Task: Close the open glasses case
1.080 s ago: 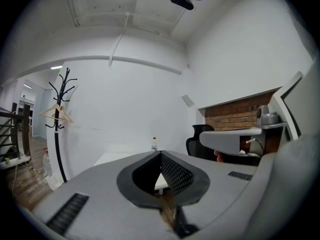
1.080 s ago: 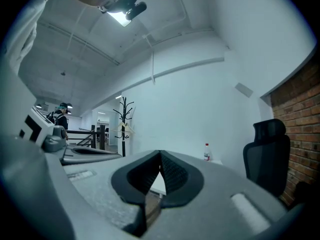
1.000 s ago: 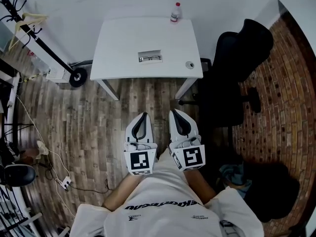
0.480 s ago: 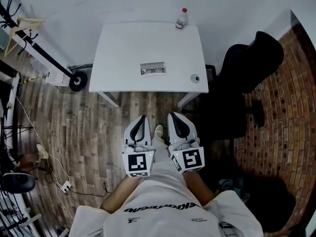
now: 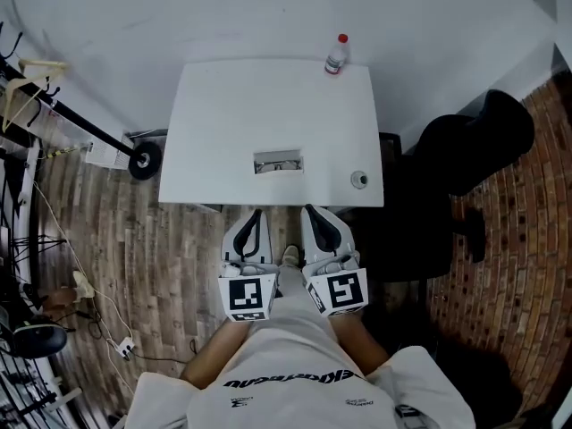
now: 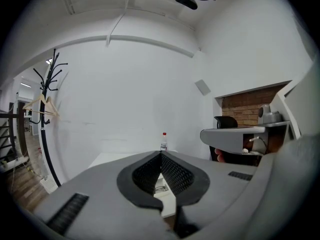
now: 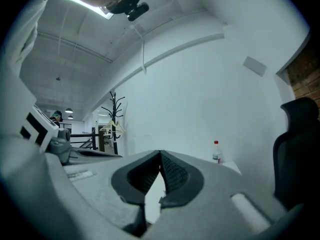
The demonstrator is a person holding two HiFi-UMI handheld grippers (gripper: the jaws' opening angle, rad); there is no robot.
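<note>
An open glasses case [image 5: 278, 163] with glasses inside lies near the front edge of the white table [image 5: 223, 114]. A small part of the case [image 6: 161, 188] shows through the jaw gap in the left gripper view. Both grippers are held close to the person's body, short of the table's front edge. The left gripper [image 5: 256, 214] is shut with nothing in it. Beside it, the right gripper [image 5: 312, 212] is also shut and empty. Their tips point toward the table.
A clear bottle with a red cap [image 5: 336, 55] stands at the table's far right corner. A small round object [image 5: 359, 180] sits near the front right corner. A black office chair [image 5: 474, 141] is to the right; a coat rack [image 5: 54, 105] and cables are on the left.
The person has stepped toward the table. The table and case now lie much closer to both grippers, which stay shut side by side.
</note>
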